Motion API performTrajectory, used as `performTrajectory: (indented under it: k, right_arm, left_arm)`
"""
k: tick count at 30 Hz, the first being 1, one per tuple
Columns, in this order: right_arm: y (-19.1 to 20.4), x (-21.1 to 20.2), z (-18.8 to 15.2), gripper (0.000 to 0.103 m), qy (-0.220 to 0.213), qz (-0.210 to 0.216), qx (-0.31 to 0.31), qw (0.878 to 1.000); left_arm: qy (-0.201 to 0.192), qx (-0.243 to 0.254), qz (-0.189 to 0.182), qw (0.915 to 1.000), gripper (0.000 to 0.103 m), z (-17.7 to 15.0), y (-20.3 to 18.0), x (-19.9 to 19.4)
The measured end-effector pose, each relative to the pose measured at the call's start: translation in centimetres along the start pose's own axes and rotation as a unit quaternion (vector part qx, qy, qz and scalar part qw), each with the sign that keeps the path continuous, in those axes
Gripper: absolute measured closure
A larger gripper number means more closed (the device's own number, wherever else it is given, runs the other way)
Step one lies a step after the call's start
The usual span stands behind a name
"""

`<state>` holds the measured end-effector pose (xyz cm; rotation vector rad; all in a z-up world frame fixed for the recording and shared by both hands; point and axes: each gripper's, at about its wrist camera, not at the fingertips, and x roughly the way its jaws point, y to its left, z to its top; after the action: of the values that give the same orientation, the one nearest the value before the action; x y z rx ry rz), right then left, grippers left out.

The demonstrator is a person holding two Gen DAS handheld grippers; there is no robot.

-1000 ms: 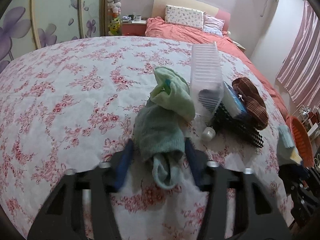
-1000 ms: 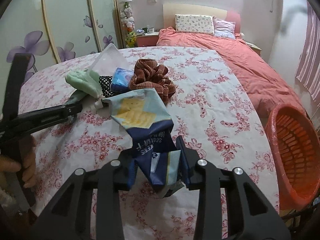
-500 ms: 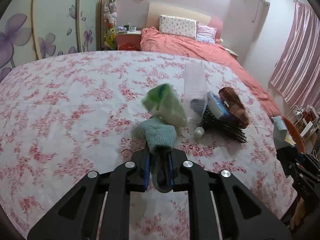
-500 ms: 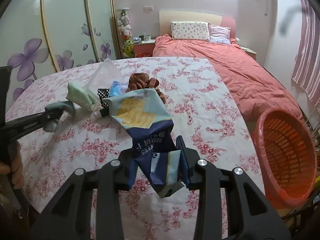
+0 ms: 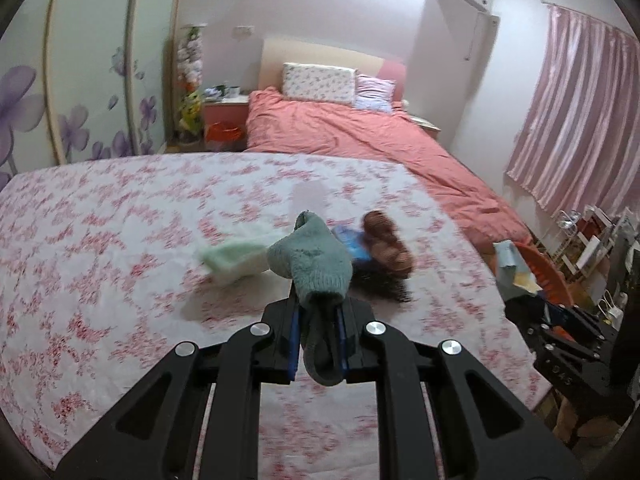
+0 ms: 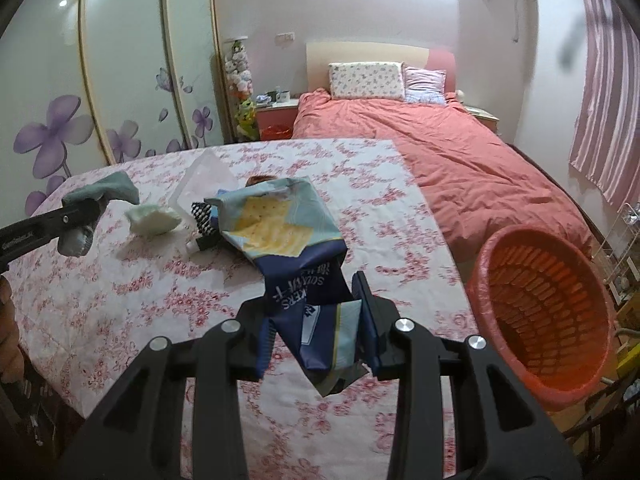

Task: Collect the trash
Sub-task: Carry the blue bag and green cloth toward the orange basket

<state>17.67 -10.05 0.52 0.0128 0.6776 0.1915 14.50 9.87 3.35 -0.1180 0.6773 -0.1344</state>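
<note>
My left gripper is shut on a grey-green knitted sock, which hangs clear of the flowered cover. The same sock shows in the right wrist view at far left, in the left gripper. A pale green sock stays on the cover. My right gripper is shut on a blue and yellow snack wrapper, held above the cover. An orange mesh basket stands to its right, past the cover's edge.
A clear plastic box, a black mesh item, a blue pack and a brown knitted piece lie clustered mid-cover. A bed with a red quilt lies behind, pink curtains right, a shelf rack by the basket.
My left gripper shut on the grey-green sock and lifted it off the cover; the pale green sock fell aside. My right gripper rose and drew back slightly with the wrapper.
</note>
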Motion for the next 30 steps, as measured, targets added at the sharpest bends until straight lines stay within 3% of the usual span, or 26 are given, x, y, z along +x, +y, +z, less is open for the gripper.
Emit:
performTrajectory:
  k: [13,30]
  right_arm:
    - [-6.8,-2.8,0.5,0.068,-0.029,-0.059,0.065,0.996]
    - [-18.5,-4.3,0.1,0.068,-0.056,-0.130,0.189,0.972]
  left_arm:
    - [-0.003,0.042,-0.086,0.9954,0.089,1.2,-7.6,1.7]
    - [0.024,0.099,-0.204,0.9736,0.089,1.5,-19.8,5.7]
